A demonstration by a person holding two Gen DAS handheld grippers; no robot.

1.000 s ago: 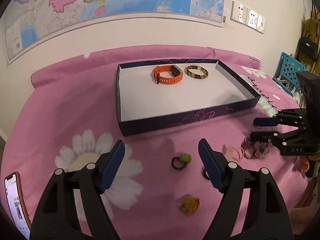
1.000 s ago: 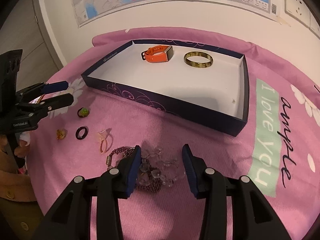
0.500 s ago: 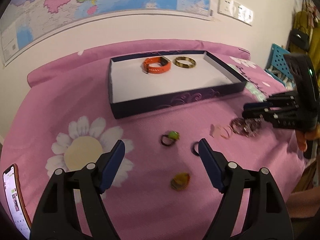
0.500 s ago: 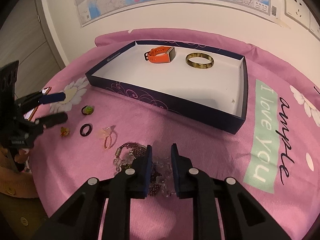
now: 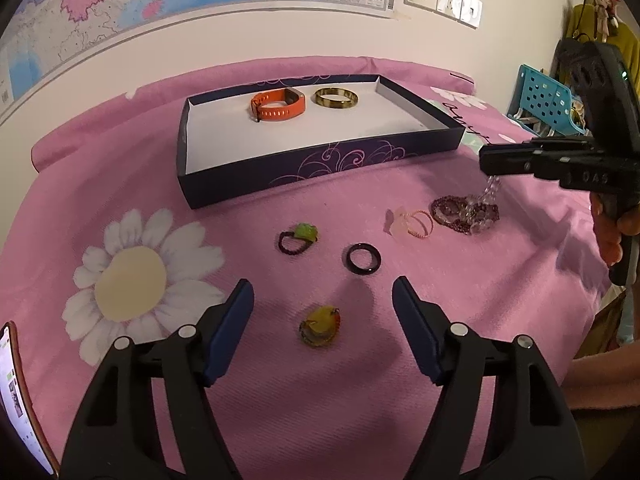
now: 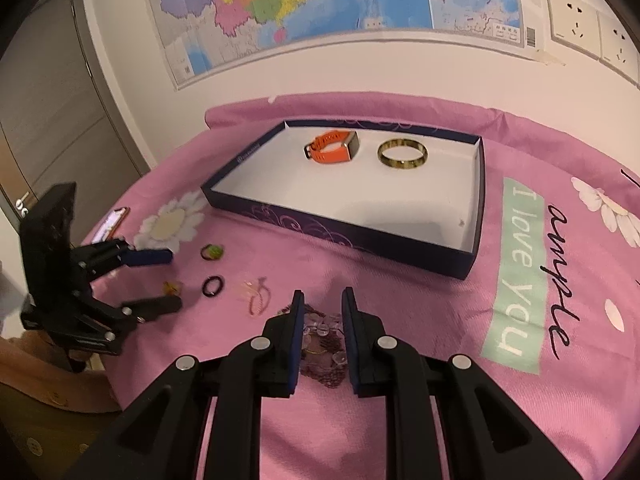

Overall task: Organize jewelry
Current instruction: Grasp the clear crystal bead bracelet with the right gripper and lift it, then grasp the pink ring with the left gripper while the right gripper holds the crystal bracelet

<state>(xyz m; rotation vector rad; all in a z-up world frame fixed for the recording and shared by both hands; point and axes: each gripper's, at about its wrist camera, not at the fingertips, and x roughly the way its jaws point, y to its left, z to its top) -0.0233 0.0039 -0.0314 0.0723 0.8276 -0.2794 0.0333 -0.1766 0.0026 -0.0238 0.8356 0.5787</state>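
The right gripper [image 6: 322, 312], jaws just closed, is clamped on the clear beads [image 5: 490, 190], lifting them; next, carry them to the box [image 5: 320, 162]. The left gripper [image 5: 323, 300], fingers apart and empty, hovers over the yellow ring [image 5: 320, 326].

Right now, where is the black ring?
In the left wrist view the black ring lies on the pink cloth, between the green ring and the pink ring, in front of the box.

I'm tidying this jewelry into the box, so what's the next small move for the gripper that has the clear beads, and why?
Probably keep raising the right gripper and carry it over the box. Its jaws have just closed on the clear bead bracelet, which hangs from them while its lower end rests among the purple beads. Lifting clear first should avoid dragging those along.
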